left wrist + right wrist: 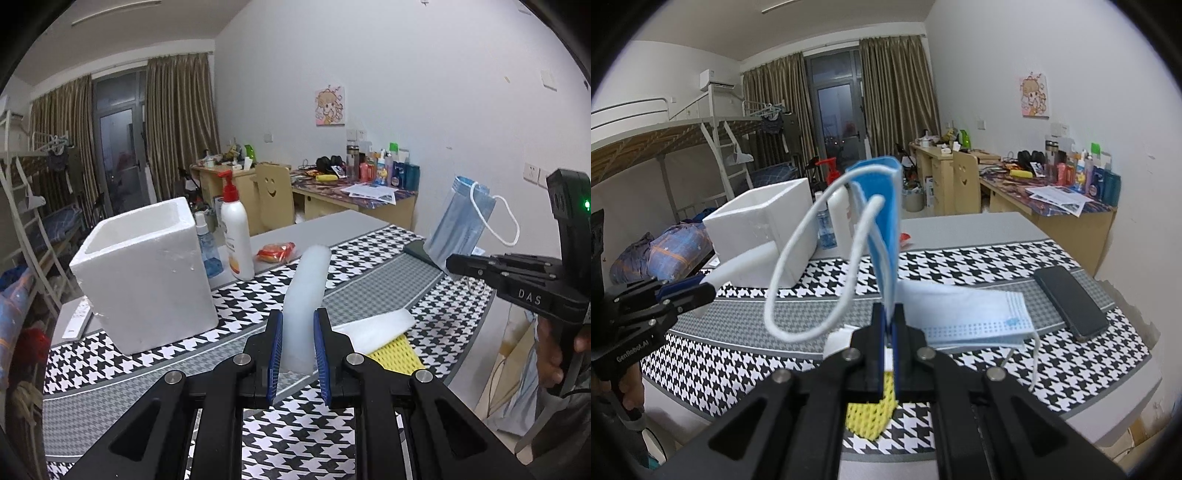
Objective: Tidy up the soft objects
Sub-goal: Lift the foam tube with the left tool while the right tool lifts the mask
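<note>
My left gripper is shut on a white foam strip that stands up between its blue pads, held above the houndstooth mat. To its left stands an open white foam box. My right gripper is shut on a folded blue face mask, whose white ear loops hang free. From the left wrist view, that right gripper and mask are at the right. A second mask lies flat on the mat. A white foam piece and a yellow mesh sleeve lie beneath the grippers.
A lotion pump bottle, a small spray bottle and a red packet stand behind the box. A dark phone lies on the mat's right side. The table edge runs close on the right; a cluttered desk lies beyond.
</note>
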Tool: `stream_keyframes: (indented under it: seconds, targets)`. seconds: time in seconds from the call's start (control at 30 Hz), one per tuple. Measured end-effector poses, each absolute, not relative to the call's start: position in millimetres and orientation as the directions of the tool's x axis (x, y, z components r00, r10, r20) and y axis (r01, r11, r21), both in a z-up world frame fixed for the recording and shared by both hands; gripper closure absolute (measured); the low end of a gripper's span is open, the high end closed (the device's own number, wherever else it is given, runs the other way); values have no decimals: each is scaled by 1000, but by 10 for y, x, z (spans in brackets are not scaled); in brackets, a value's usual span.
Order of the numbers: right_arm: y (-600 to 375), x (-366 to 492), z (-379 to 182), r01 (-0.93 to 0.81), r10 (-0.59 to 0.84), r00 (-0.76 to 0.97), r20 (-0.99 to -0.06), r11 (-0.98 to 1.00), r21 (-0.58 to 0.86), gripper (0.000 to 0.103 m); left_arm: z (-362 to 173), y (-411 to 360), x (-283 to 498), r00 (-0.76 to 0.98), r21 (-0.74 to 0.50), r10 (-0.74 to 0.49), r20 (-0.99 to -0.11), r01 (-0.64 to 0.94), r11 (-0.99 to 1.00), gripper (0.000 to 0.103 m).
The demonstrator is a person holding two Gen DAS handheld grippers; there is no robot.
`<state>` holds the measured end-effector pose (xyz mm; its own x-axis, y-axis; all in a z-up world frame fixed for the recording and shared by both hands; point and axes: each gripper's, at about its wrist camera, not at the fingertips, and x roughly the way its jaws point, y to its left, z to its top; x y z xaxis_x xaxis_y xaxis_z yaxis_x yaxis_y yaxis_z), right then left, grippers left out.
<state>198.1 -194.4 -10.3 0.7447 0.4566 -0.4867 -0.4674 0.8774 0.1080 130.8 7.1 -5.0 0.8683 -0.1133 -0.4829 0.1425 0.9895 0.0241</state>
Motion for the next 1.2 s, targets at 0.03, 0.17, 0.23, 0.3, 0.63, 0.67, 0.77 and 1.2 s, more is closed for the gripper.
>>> stream_keyframes:
  seconds: [0.03,0.17,0.23,0.3,0.63,0.67,0.77,1.2]
  targets:
    - [-1927,1988,-92,-469,458,745,-485,877,107,98,-35,85,1307,870,23,-111,-481,139,990,85]
    - [-1882,1990,-46,-478,468,744,-477,871,110,98,31,162,1306,874,16,-106,-475,130,991,85]
    - [-1868,1990,-18,-482,475,744,-471,869,114,98,63,191,1298,877,16,-99,-470,121,993,85]
    - [-1861,1989,6,-487,481,743,-465,865,117,98,90,218,1295,880,18,-92,-466,113,993,85]
    - [-1755,2051,108,-516,509,731,-454,848,119,98,252,258,1307,891,42,-70,-450,99,994,85]
    - [-1751,2061,119,-518,511,731,-453,847,119,98,270,263,1311,892,45,-67,-447,97,994,85]
    - [-1739,2075,133,-521,514,731,-449,845,118,98,302,266,1330,895,43,-63,-442,91,995,85]
    - [-1611,2080,240,-550,544,720,-431,826,123,98,385,426,1458,889,3,-49,-456,57,998,85]
